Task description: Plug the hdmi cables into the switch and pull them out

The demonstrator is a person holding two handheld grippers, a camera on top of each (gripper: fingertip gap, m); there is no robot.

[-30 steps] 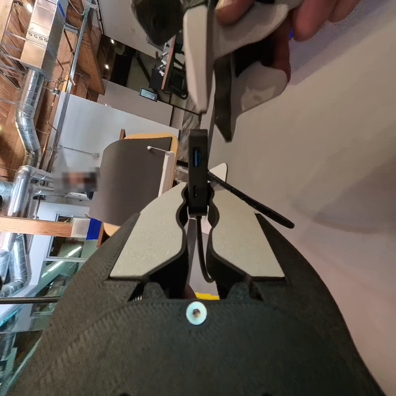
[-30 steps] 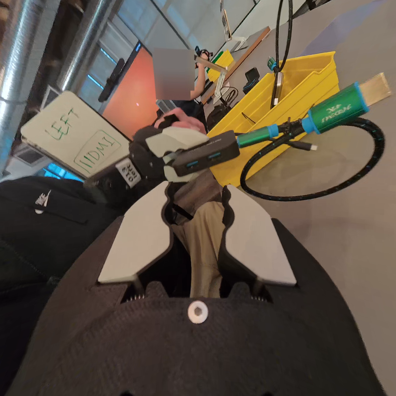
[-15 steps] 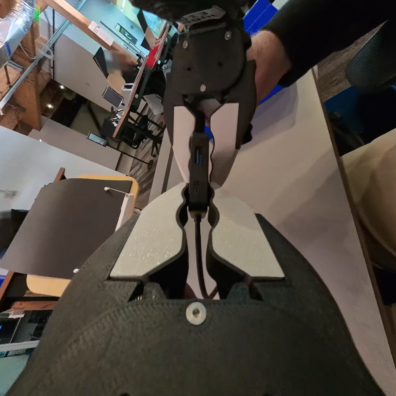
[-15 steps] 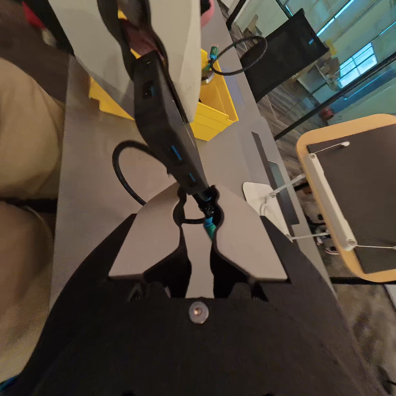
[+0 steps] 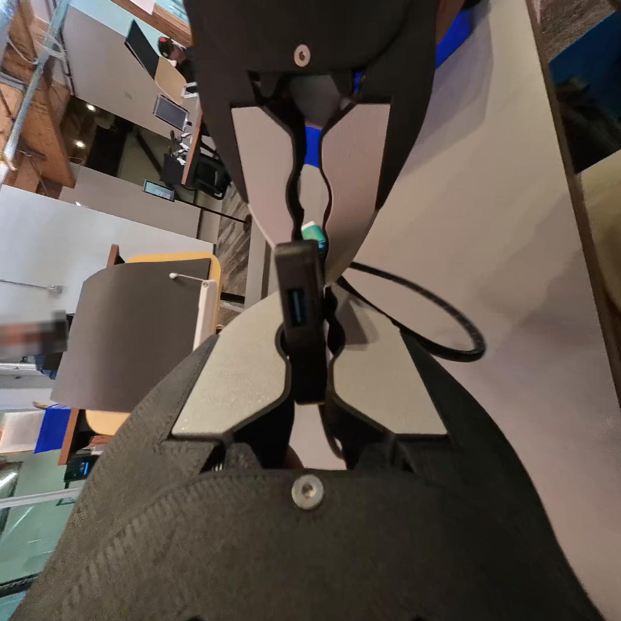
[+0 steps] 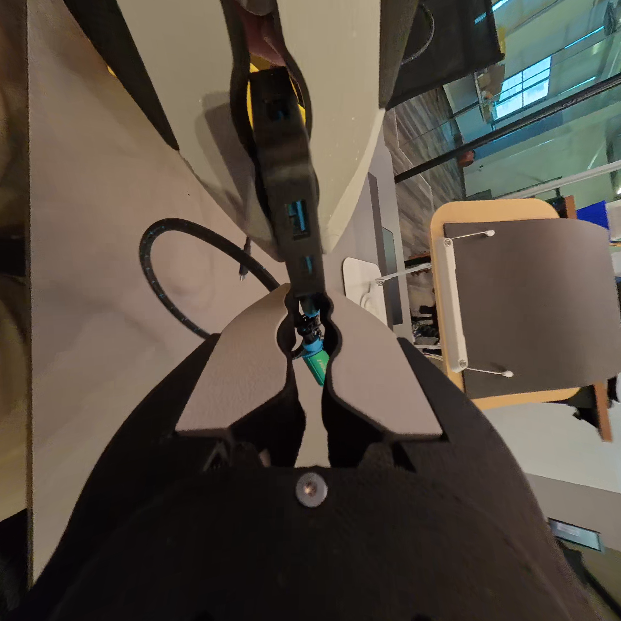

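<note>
My left gripper point(image 5: 304, 316) is shut on the black switch point(image 5: 302, 302), a slim hub with blue ports, held edge-up above the grey table point(image 5: 487, 201). My right gripper point(image 6: 309, 302) faces it end-on and is shut on the green HDMI plug point(image 6: 307, 304) seated in the switch's point(image 6: 292, 201) far end. In the left wrist view the plug point(image 5: 314, 235) shows between the right gripper's fingers point(image 5: 268, 174). The black braided cable point(image 6: 158, 289) loops on the table. Its second green plug point(image 6: 316, 364) shows between my right fingers.
A chair with a black back and wooden frame point(image 6: 521, 309) stands past the table's edge. A white pad point(image 6: 359, 279) lies near that edge. A yellow bin point(image 6: 250, 77) shows behind the left gripper. The switch's thin tail cable point(image 6: 244, 265) hangs over the table. My two grippers' fingertips are within a few centimetres of each other.
My right gripper, open and apart a second ago, has swung round to face the switch end-on and closed on the plugged-in HDMI plug. The two grippers are now closer together.
</note>
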